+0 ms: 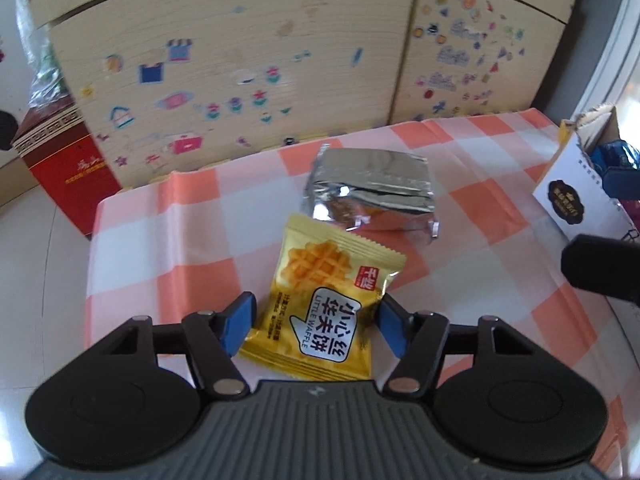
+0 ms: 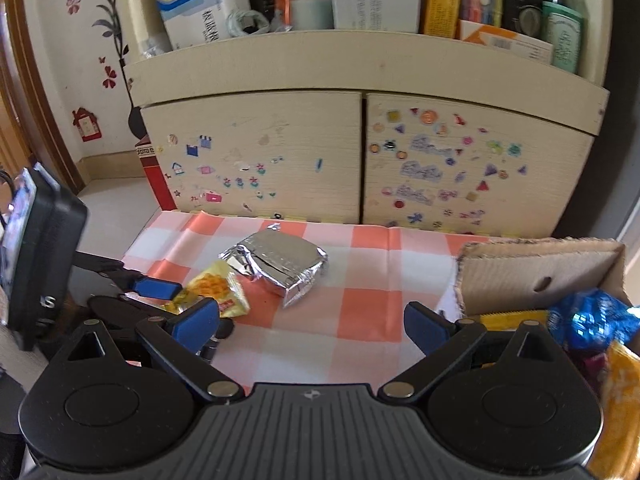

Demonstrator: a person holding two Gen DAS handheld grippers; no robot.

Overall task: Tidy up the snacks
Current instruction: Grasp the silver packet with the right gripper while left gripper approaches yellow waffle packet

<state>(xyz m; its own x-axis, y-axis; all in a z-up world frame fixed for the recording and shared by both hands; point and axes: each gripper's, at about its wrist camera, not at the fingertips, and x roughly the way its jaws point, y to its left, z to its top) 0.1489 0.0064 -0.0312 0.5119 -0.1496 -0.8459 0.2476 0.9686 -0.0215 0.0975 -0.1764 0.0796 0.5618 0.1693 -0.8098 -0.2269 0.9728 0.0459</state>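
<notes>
A yellow waffle packet [image 1: 324, 300] lies on the orange-and-white checked tablecloth [image 1: 192, 240] between the blue pads of my left gripper [image 1: 316, 326], which is shut on its two sides. The right wrist view shows the same packet [image 2: 216, 288] beside a left gripper finger [image 2: 156, 288]. Just beyond it sits a silver foil pack [image 1: 370, 188] [image 2: 280, 264]. My right gripper [image 2: 312, 320] stands open over bare cloth, nothing between its fingers. At the right is an open cardboard box [image 2: 540, 268] holding several snacks, among them a blue wrapper [image 2: 596, 316].
A sticker-covered wooden cabinet [image 1: 240, 60] [image 2: 280, 152] stands right behind the table, with a crowded shelf above it. A red box [image 1: 64, 172] is on the floor to the left. The table's left edge drops to a pale floor [image 1: 36, 272].
</notes>
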